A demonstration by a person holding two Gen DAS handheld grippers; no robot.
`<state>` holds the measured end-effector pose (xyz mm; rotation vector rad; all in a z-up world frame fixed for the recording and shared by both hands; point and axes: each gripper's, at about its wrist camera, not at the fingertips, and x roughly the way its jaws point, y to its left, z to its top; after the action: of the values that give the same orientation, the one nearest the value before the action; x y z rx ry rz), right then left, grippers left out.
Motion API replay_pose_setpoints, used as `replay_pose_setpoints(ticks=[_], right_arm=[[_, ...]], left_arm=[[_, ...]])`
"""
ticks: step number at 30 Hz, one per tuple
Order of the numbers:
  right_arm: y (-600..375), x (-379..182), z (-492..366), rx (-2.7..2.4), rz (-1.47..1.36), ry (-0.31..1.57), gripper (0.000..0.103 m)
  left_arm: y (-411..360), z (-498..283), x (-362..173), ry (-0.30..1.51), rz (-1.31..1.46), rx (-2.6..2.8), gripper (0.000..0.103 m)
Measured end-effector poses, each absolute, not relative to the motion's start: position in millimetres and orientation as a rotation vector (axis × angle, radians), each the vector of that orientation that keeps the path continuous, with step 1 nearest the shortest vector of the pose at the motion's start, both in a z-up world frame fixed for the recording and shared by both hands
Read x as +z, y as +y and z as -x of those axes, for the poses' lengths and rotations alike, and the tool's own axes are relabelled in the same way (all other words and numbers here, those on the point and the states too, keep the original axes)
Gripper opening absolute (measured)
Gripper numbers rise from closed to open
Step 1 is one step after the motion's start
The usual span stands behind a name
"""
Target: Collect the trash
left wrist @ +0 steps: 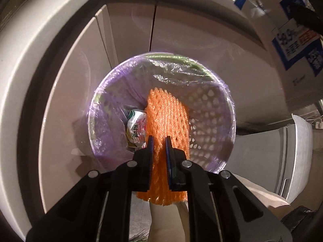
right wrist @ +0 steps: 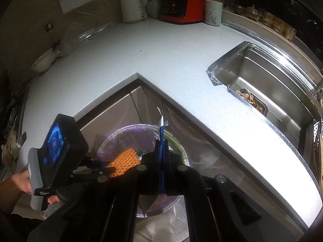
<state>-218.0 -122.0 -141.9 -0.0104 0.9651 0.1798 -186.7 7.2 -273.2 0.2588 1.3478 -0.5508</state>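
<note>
**While hanging over the bin, both loads ready to drop**

On the left: left tongs (left wrist: 159,139) drawn in to a narrow gap, pinching an orange foam net (left wrist: 167,117) and squeezing it at the grip. Long axis of the net running forward along the fingers, far end out over the mouth of the lined bin (left wrist: 212,100), near end trailing back behind the fingertips. Straight beyond the net, down inside the bin: a crumpled green-and-white wrapper (left wrist: 136,129) lying at the bottom.

On the right: right tongs (right wrist: 161,141) closed almost fully on a flat blue-and-white packet (right wrist: 161,121), seen edge-on and standing up past the fingertips. Held above the bin too, yet, judging from the left view, higher and further off than the net. Beyond it, a white table (right wrist: 161,60) and a steel sink (right wrist: 262,84), both well apart from the bin.

Likely next: release the net first, since nearer the opening and already pointing into it; spread the left tongs wide enough to free the springy foam. Then lower the packet toward the middle of the opening before letting go, to avoid catching the rim.
</note>
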Motion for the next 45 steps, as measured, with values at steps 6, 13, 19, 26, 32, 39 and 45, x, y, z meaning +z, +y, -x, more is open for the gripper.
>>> replay_pose_setpoints(ticks=[6,13,19,26,32,39,45], right_arm=[[-120,-141,220,0.178,0.014,0.968,0.003],[-121,-146,219,0.191,0.011,0.977,0.003],[-113,-180,214,0.241,0.001,1.021,0.003],[-89,-248,207,0.311,-0.008,1.116,0.003],[-72,-296,200,0.315,0.001,1.192,0.014],[-61,-322,198,0.248,0.084,1.264,0.085],[-69,-295,203,0.193,0.122,1.223,0.093]], left_arm=[[6,183,-294,1.391,-0.266,-0.532,0.039],[11,181,-279,1.362,-0.261,-0.522,0.047],[28,189,-217,1.221,-0.205,-0.514,0.07],[44,194,-170,1.117,-0.207,-0.423,0.083],[56,195,-166,1.136,-0.191,-0.377,0.085],[59,195,-173,1.154,-0.2,-0.344,0.089],[63,192,-167,1.145,-0.179,-0.315,0.089]])
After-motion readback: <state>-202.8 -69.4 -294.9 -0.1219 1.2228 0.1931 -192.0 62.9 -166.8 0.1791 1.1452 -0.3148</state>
